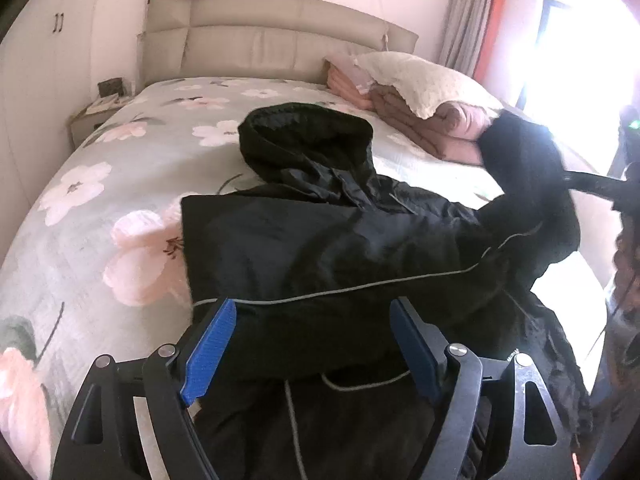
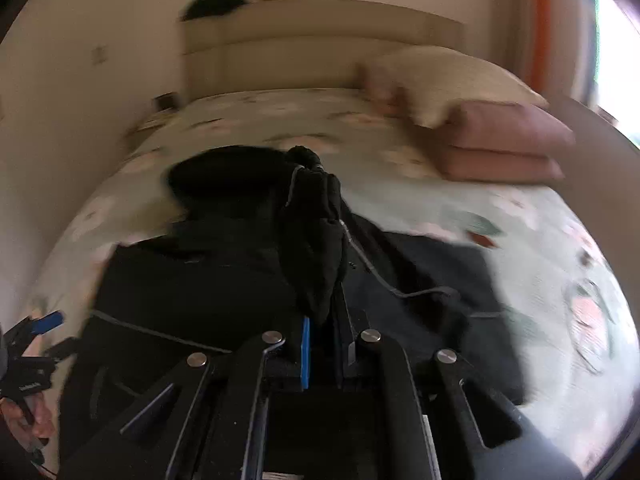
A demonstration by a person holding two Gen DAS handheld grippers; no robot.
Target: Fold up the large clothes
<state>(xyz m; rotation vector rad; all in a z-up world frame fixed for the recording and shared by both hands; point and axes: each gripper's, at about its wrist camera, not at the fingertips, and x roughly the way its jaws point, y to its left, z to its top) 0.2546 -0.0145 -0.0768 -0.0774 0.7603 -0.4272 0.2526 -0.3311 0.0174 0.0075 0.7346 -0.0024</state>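
Observation:
A large black hooded jacket (image 1: 320, 240) with thin grey piping lies on the flowered bed (image 1: 100, 184), hood toward the headboard. My left gripper (image 1: 312, 320) is open, its blue pads (image 1: 208, 352) hovering over the jacket's near hem, holding nothing. My right gripper (image 2: 322, 320) is shut on the jacket's black sleeve (image 2: 316, 232), which bunches up between its fingers. In the left wrist view that sleeve (image 1: 524, 176) is lifted at the right, above the bed. The left gripper also shows at the right wrist view's left edge (image 2: 40, 332).
Folded pink quilts under a cream pillow (image 1: 424, 88) sit at the bed's far right. A padded headboard (image 1: 272, 40) is behind, a bedside table (image 1: 96, 112) at left, a bright window (image 1: 580, 60) at right.

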